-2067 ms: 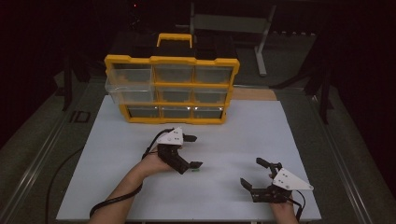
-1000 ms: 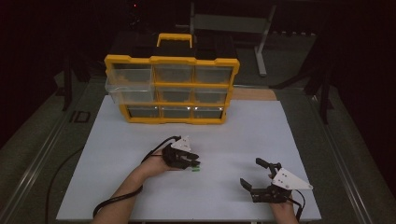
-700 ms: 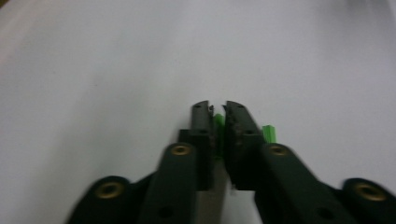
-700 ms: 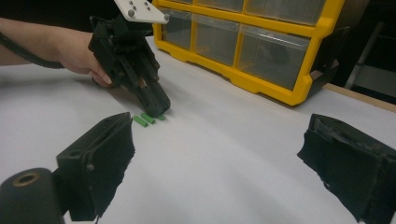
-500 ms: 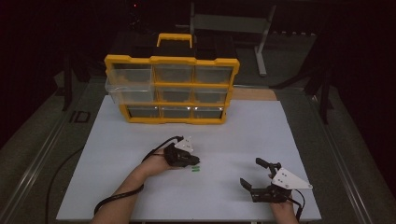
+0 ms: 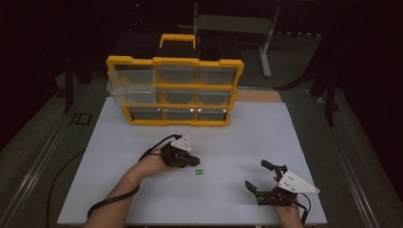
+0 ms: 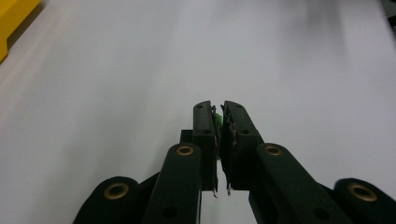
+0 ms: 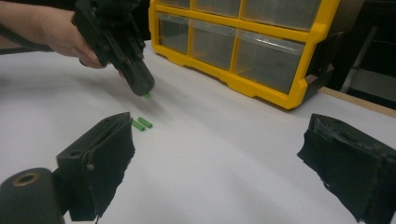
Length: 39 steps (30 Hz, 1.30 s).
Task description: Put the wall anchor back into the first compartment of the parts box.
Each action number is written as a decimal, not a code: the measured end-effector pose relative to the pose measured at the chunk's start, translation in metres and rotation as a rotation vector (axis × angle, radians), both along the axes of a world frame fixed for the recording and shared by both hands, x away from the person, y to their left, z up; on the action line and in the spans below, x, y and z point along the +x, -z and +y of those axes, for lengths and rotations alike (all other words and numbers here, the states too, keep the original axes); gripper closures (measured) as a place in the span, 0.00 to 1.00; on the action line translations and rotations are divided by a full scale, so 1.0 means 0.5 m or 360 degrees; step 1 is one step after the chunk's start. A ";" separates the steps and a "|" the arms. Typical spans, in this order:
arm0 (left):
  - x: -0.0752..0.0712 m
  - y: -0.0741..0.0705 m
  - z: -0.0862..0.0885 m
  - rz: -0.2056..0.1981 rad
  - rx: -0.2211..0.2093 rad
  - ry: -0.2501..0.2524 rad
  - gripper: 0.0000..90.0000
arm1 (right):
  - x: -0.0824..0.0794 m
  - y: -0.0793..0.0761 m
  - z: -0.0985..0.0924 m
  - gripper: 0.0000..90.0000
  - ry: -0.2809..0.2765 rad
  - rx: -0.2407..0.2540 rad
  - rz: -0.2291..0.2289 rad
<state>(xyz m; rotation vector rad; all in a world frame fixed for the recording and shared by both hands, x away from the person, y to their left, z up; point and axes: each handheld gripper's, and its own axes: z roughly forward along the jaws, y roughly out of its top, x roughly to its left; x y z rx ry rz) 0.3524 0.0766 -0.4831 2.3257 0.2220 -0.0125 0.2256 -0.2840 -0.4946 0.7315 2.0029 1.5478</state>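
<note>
Left gripper (image 6: 194, 160): its jaws have just been closing and now pinch a small green piece (image 7: 216, 122) between the pads; in the left gripper view a sliver of green shows in the narrow gap near the tips, and in the right gripper view a green end pokes out below them.
Change from half a second ago: the left gripper has lifted off the white sheet (image 6: 247, 137), where earlier its tips sat low beside the green bits; it now hangs just above and to the left of them.
Two green pieces (image 6: 199, 172): they lie side by side on the sheet, just right of and below the left gripper's tips, apart from it.
Right gripper (image 6: 263, 178): jaws spread wide with nothing between them, low over the sheet's near right part, same place as before.
Yellow drawer organizer (image 6: 175, 90): stands at the far edge of the sheet, unchanged.
</note>
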 end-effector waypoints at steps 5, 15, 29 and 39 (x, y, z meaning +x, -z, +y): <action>-0.011 -0.032 0.023 -0.0002 -0.0007 0.0033 0.93 | 0.000 -0.001 0.000 0.09 0.0009 -0.0005 -0.0022; -0.036 -0.100 0.072 -0.0027 0.0002 0.0075 0.93 | 0.001 -0.002 0.002 0.09 0.0010 -0.0007 -0.0030; -0.051 -0.202 0.153 -0.0077 -0.0038 0.0064 0.93 | 0.004 -0.001 0.003 0.09 0.0011 -0.0006 -0.0031; -0.058 -0.287 0.202 -0.0134 -0.0092 0.0052 0.93 | 0.005 -0.001 0.003 0.09 0.0007 -0.0002 -0.0028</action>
